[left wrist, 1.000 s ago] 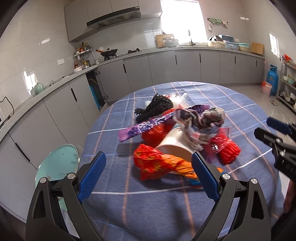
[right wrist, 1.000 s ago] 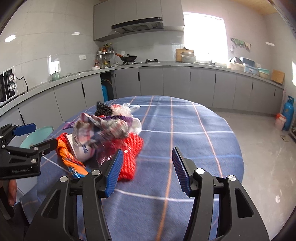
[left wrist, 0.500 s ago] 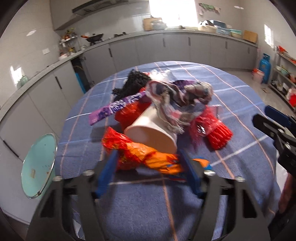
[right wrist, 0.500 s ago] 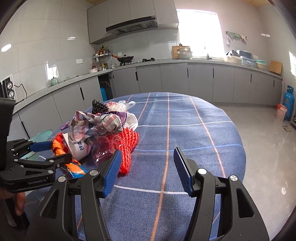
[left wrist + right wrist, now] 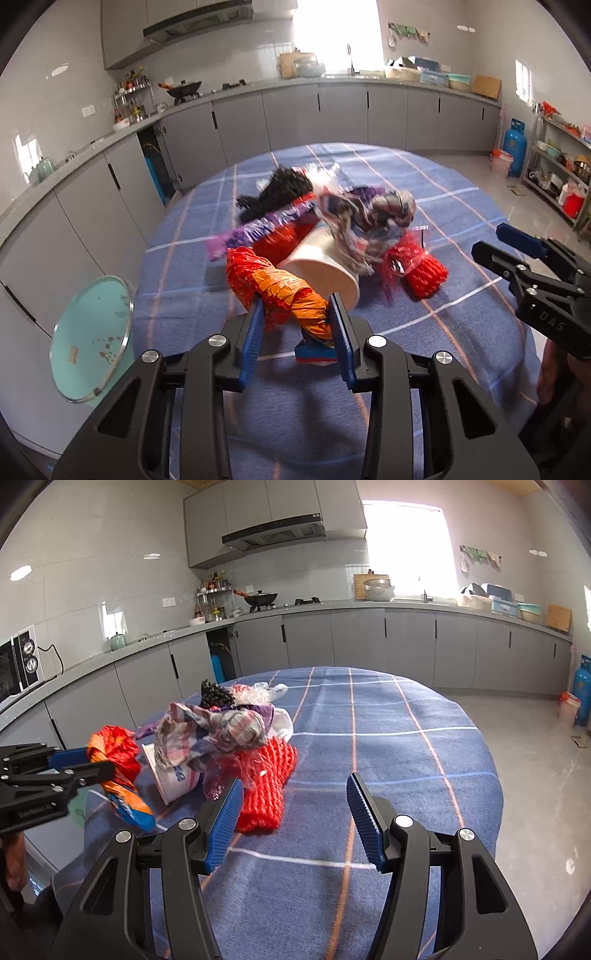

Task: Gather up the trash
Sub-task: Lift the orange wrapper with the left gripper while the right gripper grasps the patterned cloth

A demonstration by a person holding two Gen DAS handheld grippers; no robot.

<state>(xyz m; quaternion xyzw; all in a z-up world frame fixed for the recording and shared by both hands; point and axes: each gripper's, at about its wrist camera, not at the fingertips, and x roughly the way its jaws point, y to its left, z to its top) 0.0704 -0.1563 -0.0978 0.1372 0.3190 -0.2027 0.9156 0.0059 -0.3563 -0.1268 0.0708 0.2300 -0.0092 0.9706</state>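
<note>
A heap of trash lies on the blue checked tablecloth (image 5: 443, 184). It holds an orange-red snack wrapper (image 5: 280, 291), a tipped white paper cup (image 5: 325, 266), a checked cloth (image 5: 373, 218), red mesh netting (image 5: 424, 269), a purple wrapper (image 5: 266, 225) and black netting (image 5: 280, 188). My left gripper (image 5: 295, 306) has its jaws closing, with both blue pads pressing the snack wrapper (image 5: 118, 760), whose end hangs below them. My right gripper (image 5: 295, 786) hovers open over bare cloth, its left finger beside the red netting (image 5: 266, 786). It holds nothing.
A round teal glass-topped stool (image 5: 92, 332) stands left of the table. Grey cabinets (image 5: 406, 646) run along the back and left walls. A blue gas cylinder (image 5: 515, 144) and shelves stand at the right. A hand (image 5: 550, 373) grips the right tool.
My left gripper pushed in toward the heap and its jaws narrowed from wide open onto the orange-red wrapper. The right gripper stayed almost still and open.
</note>
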